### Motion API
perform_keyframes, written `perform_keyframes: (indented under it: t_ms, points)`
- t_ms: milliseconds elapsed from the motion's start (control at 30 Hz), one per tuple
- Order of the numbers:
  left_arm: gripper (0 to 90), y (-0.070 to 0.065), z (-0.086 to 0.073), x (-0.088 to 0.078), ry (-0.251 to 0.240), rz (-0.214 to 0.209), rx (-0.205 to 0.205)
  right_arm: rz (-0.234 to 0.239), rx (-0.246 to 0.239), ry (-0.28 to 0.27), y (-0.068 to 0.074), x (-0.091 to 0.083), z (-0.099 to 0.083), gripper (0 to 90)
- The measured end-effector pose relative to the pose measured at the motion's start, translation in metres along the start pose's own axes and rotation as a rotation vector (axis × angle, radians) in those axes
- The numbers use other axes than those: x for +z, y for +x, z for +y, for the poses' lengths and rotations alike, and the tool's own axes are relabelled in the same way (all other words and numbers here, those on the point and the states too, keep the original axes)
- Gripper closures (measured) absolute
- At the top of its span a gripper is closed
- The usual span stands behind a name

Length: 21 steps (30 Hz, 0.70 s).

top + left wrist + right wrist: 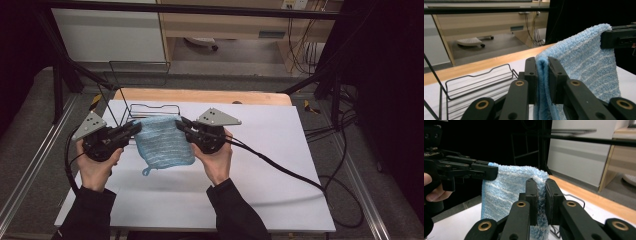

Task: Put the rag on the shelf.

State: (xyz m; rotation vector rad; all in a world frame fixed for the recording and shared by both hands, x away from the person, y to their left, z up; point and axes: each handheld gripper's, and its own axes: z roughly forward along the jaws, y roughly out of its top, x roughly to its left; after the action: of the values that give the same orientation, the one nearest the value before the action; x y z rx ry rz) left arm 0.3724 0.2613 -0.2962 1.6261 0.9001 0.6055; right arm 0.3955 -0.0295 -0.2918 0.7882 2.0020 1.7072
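Note:
A light blue striped towel (164, 142) hangs above the white table sheet (260, 165), held up by its two top corners. My left gripper (136, 127) is shut on the left corner, and in the left gripper view the cloth (579, 65) is pinched between the black jaws (541, 75). My right gripper (181, 123) is shut on the right corner; the right gripper view has the towel (504, 190) folded over its jaws (541, 195), with the other gripper (474, 171) at the far corner. A small loop (146, 171) dangles from the towel's lower edge.
A black wire rack (150, 111) stands on the table just behind the towel, also visible low in the left gripper view (479, 85). Cables (290, 172) trail right from my right gripper. The wooden table edge (200, 95) runs along the back.

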Motion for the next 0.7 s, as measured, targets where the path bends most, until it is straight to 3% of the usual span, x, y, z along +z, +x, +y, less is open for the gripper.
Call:
perform_keyframes:
  t_ms: [700]
  points:
    - [79.2,0.019,0.044,-0.018,-0.161,0.071,-0.009,-0.024,-0.055,-0.12,0.013,0.021,0.049,82.9]
